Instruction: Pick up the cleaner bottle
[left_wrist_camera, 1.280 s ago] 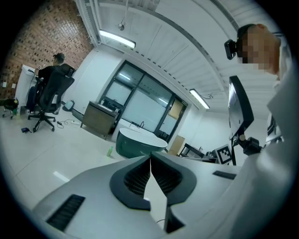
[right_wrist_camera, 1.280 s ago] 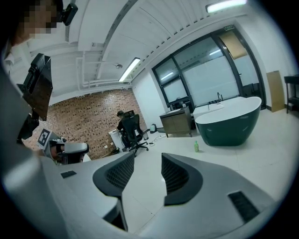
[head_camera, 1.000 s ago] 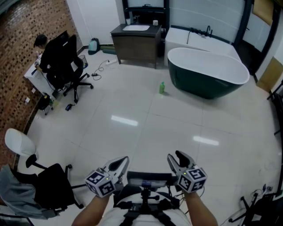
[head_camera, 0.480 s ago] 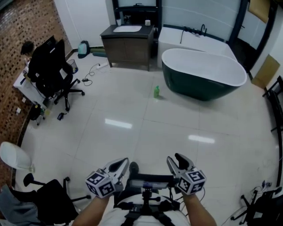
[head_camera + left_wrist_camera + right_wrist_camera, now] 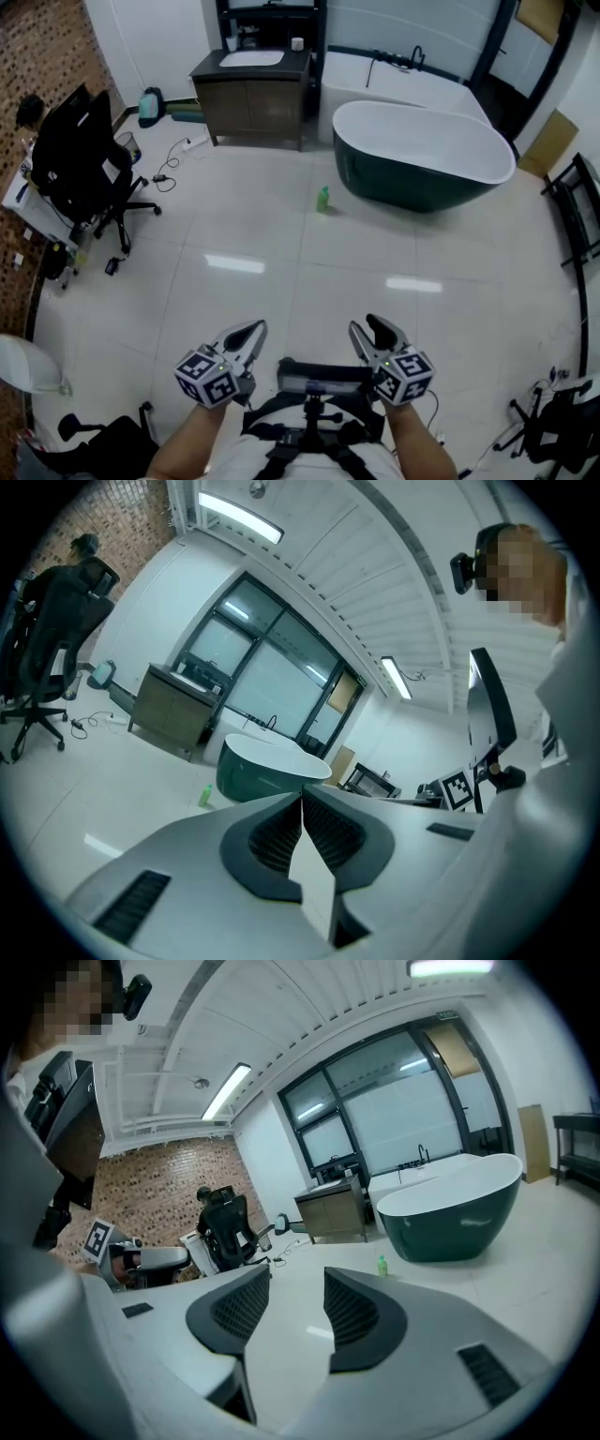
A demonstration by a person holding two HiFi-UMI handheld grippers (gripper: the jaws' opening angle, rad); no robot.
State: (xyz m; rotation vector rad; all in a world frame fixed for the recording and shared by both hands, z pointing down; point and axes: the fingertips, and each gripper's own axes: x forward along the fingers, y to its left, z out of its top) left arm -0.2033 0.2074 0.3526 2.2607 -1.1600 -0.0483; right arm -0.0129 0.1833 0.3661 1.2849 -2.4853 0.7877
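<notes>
A small green cleaner bottle (image 5: pixel 322 199) stands upright on the white tiled floor, just left of the dark green bathtub (image 5: pixel 424 157). It also shows far off as the bottle (image 5: pixel 205 796) in the left gripper view and the bottle (image 5: pixel 382 1266) in the right gripper view. My left gripper (image 5: pixel 246 335) is held low and near the body, far from the bottle, its jaws shut with nothing between them. My right gripper (image 5: pixel 370 336) is beside it, jaws open and empty.
A dark wooden vanity with a sink (image 5: pixel 251 82) stands at the back wall. A black office chair (image 5: pixel 80 159) and a desk with cables are at the left. A black rack (image 5: pixel 574 211) stands at the right. A white stool (image 5: pixel 23 366) sits at the lower left.
The view has moved forward across the floor: the bottle and bathtub have drifted left and nearer, the chair lower left. Both grippers keep their place in the picture and their jaw states.
</notes>
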